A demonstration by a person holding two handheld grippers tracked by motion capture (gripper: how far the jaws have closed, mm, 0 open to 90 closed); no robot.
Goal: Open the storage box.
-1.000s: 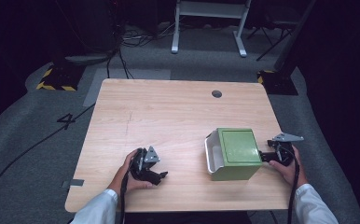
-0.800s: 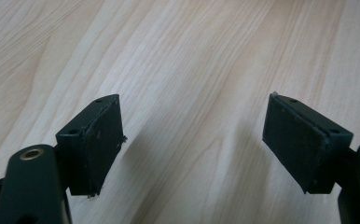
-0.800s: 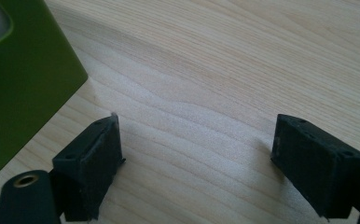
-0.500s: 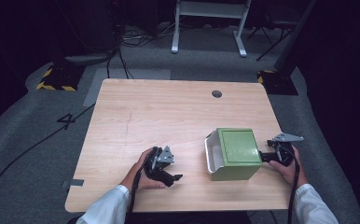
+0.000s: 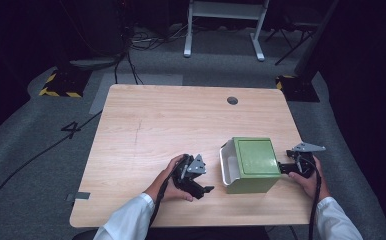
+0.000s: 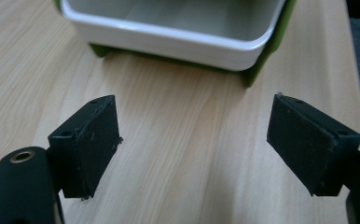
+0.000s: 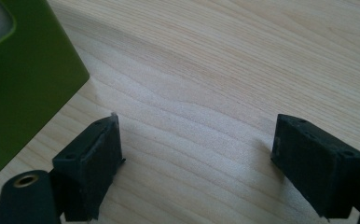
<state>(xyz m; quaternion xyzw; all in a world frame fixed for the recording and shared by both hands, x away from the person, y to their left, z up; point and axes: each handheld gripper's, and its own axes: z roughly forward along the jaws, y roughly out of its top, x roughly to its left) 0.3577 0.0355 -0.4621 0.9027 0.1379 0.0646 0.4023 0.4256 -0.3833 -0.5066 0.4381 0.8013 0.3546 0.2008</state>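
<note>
Nearest the person's edge of the pale wooden table [image 5: 146, 125], with its fine straight grain and rounded corners, the left gripper [image 5: 203, 189] lies low over the boards in the left hand [image 5: 168, 181], a white sleeve [image 5: 128, 220] running off the near edge. Its two black jaws, faced with flat matt pads [image 6: 94, 140], stand wide apart with only bare wood between them, grasping nothing. They look straight at the box-shaped green container with a white plastic inner bin [image 5: 251, 165], which lies tipped on its side near the table's near right corner, close to the near edge. In the left gripper view the white bin [image 6: 178, 28] shows a smooth, glossy rim with rounded corners, and the part of its pale interior that can be seen holds nothing; the green shell wraps around it below and at the corner.

On the far side of that container, by the table's right edge, the right gripper [image 5: 283, 168] is held in the right hand [image 5: 306, 177], its jaws likewise spread wide and released over bare grain. In the right gripper view the container's flat, smooth green wall [image 7: 24, 79] stands just beside the left jaw; whether they touch cannot be told.

Farther off, a small dark round grommet [image 5: 232, 100] sits near the table's far edge.
</note>
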